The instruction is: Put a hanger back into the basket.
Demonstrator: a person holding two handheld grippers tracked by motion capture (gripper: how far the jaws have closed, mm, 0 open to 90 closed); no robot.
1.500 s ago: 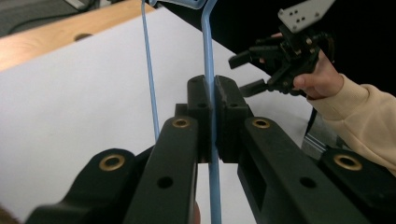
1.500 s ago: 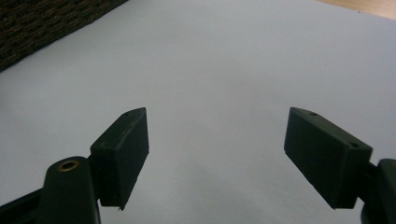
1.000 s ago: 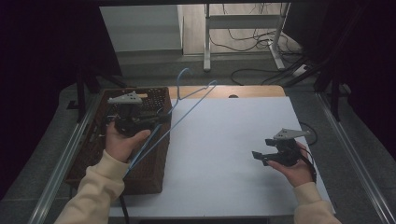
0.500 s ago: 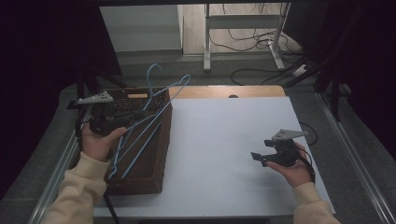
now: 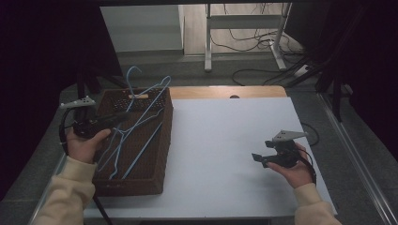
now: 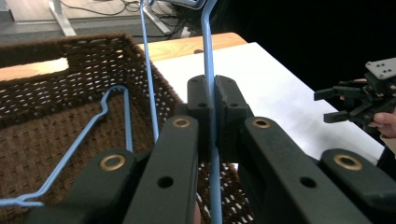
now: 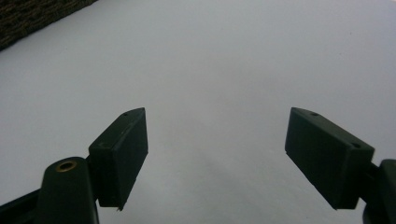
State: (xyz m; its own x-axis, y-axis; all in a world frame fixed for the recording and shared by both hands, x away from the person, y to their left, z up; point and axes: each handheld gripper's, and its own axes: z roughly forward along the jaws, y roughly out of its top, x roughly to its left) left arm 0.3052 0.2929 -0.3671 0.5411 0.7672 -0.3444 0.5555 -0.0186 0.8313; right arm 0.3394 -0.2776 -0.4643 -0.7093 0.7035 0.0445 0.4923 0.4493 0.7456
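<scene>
From the high view, the left gripper [image 5: 117, 118] lies nearly level in the person's left hand [image 5: 84, 144] at the near-left rim of the brown wicker basket [image 5: 157, 165], jaws pointing across it and clamped on a blue wire hanger [image 5: 141, 123] that leans tilted over the basket, hook up at the far end. The right gripper [image 5: 257, 158] is held in the right hand [image 5: 293, 169] low over the white table [image 5: 216, 140], well apart from the basket. In the left gripper view, the jaws pinch the hanger's wire [image 6: 210, 107], and another blue hanger [image 6: 93, 126] lies inside the basket. In the right gripper view, the jaws stand wide apart over bare table, gripping nothing.
</scene>
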